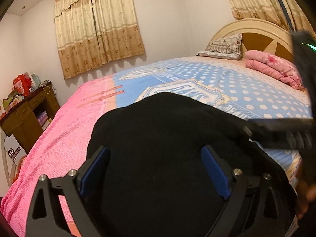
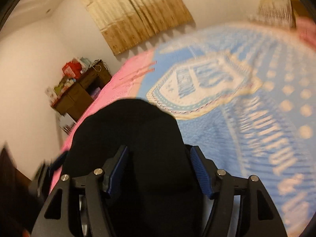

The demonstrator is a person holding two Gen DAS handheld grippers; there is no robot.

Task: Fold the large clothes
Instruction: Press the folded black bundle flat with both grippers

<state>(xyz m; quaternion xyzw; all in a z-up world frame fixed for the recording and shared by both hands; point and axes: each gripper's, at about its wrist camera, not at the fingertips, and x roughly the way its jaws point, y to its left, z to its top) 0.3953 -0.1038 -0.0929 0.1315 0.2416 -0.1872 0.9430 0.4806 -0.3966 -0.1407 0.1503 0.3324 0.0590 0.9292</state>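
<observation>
Two hand-held grippers, your left (image 1: 155, 173) and right (image 2: 158, 171), gape over the black garment (image 1: 158, 138) on the pink-and-blue bed (image 1: 237, 83); curtains (image 1: 98, 29) hang behind.

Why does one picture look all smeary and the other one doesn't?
Right wrist view: motion blur smears the blue dotted bedspread and curtain. Left wrist view: mostly sharp, only the right gripper at its edge is blurred. Both views: fisheye bending, and the black garment shows no detail.
</observation>
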